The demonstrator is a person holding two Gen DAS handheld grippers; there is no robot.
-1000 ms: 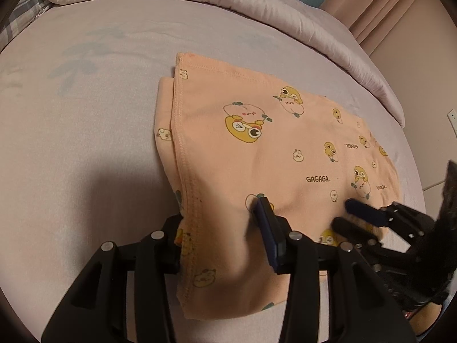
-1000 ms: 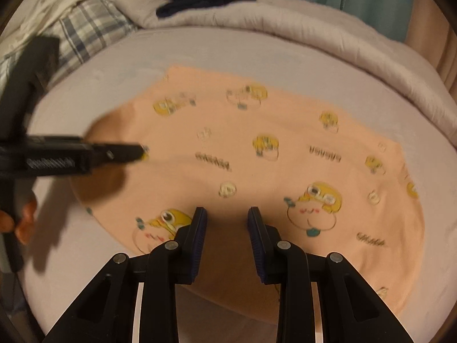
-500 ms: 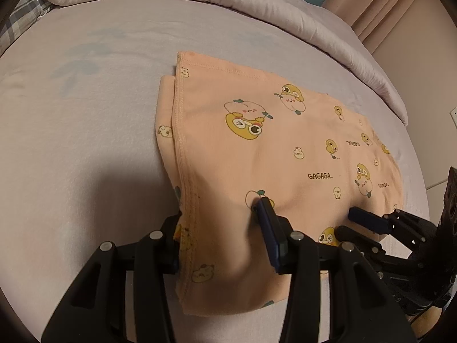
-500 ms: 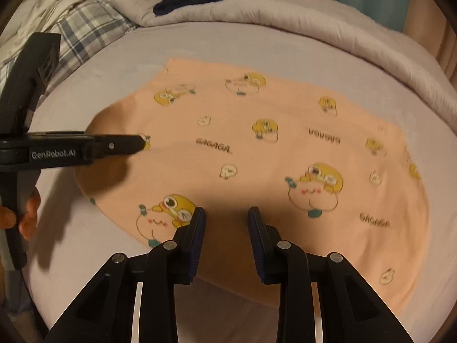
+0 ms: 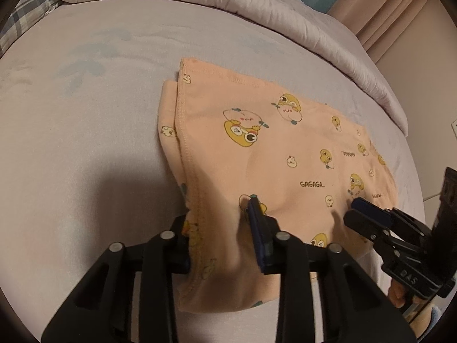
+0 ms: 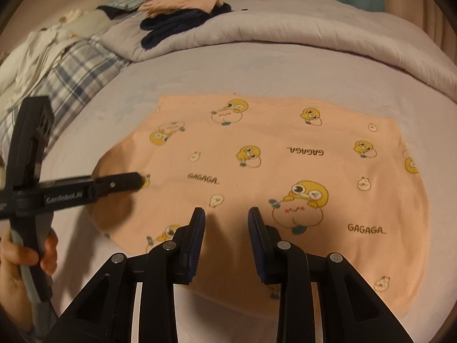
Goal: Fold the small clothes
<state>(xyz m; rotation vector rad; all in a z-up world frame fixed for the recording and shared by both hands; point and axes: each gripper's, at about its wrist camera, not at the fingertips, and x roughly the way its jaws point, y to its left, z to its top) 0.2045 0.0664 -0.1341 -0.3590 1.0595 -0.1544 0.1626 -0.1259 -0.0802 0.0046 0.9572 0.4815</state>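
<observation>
A peach garment (image 5: 274,154) printed with yellow ducks and "GAGAGA" lies flat on the bed, its hemmed edge folded over at the left. My left gripper (image 5: 220,223) straddles the near-left hem; its jaws are closing, fabric rises bunched between them, and the left finger is hidden behind the hem. In the right wrist view the left gripper (image 6: 137,180) touches the garment (image 6: 285,160) at its left edge. My right gripper (image 6: 227,223) hovers open over the near edge, with nothing between its fingers. It also shows at the garment's right side as the right gripper (image 5: 368,211).
The garment lies on a pale lilac bed sheet (image 5: 85,143). A rolled duvet (image 6: 314,40) runs along the far side with dark and peach clothes (image 6: 177,20) on it. A plaid pillow (image 6: 65,65) lies far left. A hand (image 6: 25,254) holds the left gripper's handle.
The left jaws have narrowed and the fabric has bunched up between them. The right gripper has rolled and shifted a little; its jaws keep the same gap.
</observation>
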